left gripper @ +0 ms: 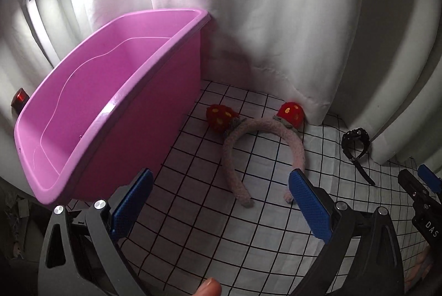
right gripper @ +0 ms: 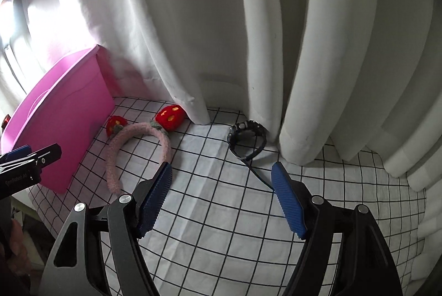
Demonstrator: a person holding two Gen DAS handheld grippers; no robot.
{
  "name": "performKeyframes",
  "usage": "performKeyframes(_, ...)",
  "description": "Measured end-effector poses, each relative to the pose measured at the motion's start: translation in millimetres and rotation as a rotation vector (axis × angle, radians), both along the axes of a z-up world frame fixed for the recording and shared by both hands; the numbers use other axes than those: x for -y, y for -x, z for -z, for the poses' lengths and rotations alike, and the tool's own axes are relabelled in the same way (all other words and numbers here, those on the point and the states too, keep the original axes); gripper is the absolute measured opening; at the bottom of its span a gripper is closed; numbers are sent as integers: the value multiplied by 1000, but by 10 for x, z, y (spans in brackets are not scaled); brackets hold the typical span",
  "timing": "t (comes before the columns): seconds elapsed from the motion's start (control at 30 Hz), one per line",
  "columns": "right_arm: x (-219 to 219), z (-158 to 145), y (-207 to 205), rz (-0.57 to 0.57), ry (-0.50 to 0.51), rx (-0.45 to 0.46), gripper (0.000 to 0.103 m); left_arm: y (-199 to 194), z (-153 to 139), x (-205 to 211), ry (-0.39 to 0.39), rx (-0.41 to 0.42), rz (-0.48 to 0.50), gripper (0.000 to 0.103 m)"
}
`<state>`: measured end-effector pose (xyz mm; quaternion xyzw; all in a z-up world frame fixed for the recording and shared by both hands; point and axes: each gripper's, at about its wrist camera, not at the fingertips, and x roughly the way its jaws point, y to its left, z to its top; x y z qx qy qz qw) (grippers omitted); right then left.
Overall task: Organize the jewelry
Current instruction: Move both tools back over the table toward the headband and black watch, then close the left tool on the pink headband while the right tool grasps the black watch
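Note:
A pink fuzzy headband [left gripper: 234, 158] with two red strawberry ears lies on the checked cloth, beside an empty pink plastic bin [left gripper: 91, 113]. It also shows in the right wrist view [right gripper: 116, 158], next to the bin [right gripper: 63, 124]. A black wristwatch [left gripper: 356, 144] lies by the curtain; in the right wrist view the watch [right gripper: 248, 140] is just ahead of my right gripper. My left gripper [left gripper: 221, 180] is open and empty, above the headband's ends. My right gripper [right gripper: 222, 171] is open and empty, above the cloth near the watch strap.
White curtains [right gripper: 276, 47] hang along the back and touch the cloth [right gripper: 221, 227]. The cloth's edge drops off at the left, below the bin. A small red-lit device [left gripper: 19, 98] sits behind the bin. Each gripper shows at the edge of the other's view.

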<state>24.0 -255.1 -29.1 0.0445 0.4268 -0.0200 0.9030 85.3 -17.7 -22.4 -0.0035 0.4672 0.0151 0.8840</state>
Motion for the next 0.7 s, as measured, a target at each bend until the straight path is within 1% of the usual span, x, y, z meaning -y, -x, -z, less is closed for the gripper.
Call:
performKeyframes(0.3,298,358,-23,45,-22,-78,71,-149,470,205,-32,-82,6,97)
performKeyframes(0.7,343,848,-366,41,-43,-133,71,-475,913,239,-49,-121,-3,97)
